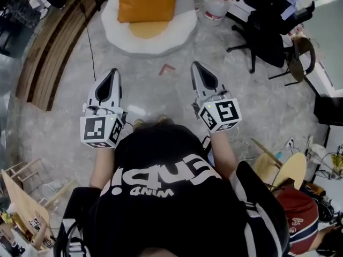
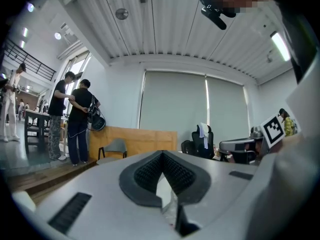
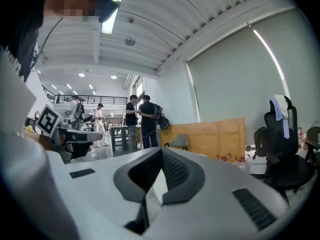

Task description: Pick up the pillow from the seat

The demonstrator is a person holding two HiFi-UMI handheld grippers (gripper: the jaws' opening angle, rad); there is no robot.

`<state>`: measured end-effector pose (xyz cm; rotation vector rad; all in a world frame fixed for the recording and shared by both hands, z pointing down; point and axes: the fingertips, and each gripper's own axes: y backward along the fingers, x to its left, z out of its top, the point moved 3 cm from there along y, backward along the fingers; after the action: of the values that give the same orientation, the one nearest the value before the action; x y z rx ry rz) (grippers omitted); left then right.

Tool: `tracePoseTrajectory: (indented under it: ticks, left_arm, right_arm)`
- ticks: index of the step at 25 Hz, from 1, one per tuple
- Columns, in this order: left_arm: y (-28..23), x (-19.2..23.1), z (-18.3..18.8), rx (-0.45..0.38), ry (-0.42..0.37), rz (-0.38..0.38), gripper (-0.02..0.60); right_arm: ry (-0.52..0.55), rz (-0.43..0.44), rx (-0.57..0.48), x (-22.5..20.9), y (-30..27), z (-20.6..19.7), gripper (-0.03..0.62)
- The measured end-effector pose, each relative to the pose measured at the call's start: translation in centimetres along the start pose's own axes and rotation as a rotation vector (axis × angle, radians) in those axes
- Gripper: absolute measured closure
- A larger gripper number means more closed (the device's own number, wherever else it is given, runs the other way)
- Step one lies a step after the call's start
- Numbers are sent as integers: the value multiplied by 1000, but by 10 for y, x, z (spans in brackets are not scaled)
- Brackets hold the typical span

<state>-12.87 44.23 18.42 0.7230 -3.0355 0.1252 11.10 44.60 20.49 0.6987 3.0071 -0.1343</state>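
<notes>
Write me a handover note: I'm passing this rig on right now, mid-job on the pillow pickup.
Grippers: the left hand-held gripper is shut and empty, held level in front of the body. The right hand-held gripper is the same, shut and empty.
Things: the orange pillow lies on the round white seat, ahead of both grippers and clear of them.
Done: nothing yet; the pillow is untouched.
Left: move closer, open the jaws, grip the pillow, lift it off the seat.
</notes>
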Motion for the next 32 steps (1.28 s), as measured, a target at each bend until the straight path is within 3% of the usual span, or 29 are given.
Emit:
tracePoseTrajectory:
  ticks: [6, 20, 32]
  left_arm:
    - [-7, -19, -8, 7, -10, 19, 572]
    - [-55, -1, -24, 24, 16, 19, 572]
    - [-113, 58, -24, 55, 25, 4, 572]
  right_arm:
    - [11, 31, 29, -37, 5, -13, 572]
    - [11, 71, 76, -66, -41, -23, 572]
    - [-25, 42, 78, -64, -115, -24, 572]
